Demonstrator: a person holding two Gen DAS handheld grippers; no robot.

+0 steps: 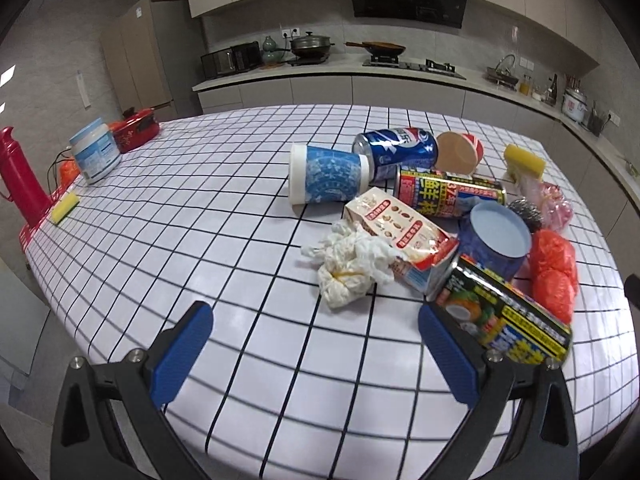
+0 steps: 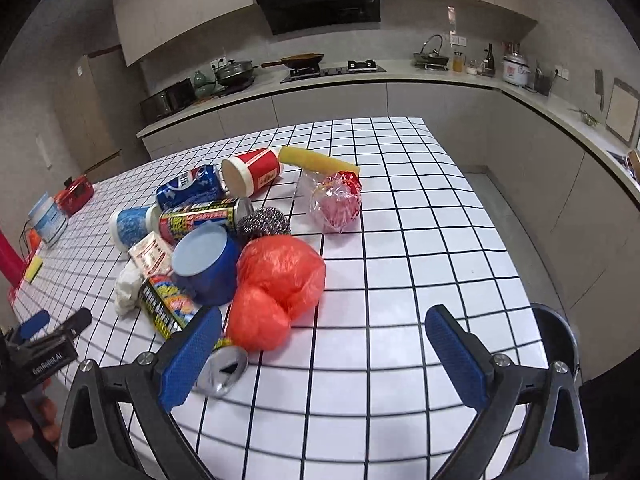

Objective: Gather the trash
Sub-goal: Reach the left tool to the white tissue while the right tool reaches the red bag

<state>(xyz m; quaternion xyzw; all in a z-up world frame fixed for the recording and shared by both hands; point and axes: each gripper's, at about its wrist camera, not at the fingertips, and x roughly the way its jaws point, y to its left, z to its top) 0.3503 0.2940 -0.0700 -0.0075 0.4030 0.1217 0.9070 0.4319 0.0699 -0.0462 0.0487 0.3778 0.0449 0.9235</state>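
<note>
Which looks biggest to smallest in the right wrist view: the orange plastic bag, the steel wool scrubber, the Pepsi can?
1. Orange plastic bag, clearly largest, though it also lies nearest the camera.
2. Pepsi can.
3. Steel wool scrubber; close to the can, so that ranking is unsure.

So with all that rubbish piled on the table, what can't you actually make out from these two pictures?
- Where the trash goes: no bin shows in either view.
- Nearest can: left view, the left gripper finger covers its near end.
- Blue cup: right view, the orange bag hides its right side.
- Crumpled tissue: right view, mostly behind the can.
- Countertop bottles: too small to identify.
</note>
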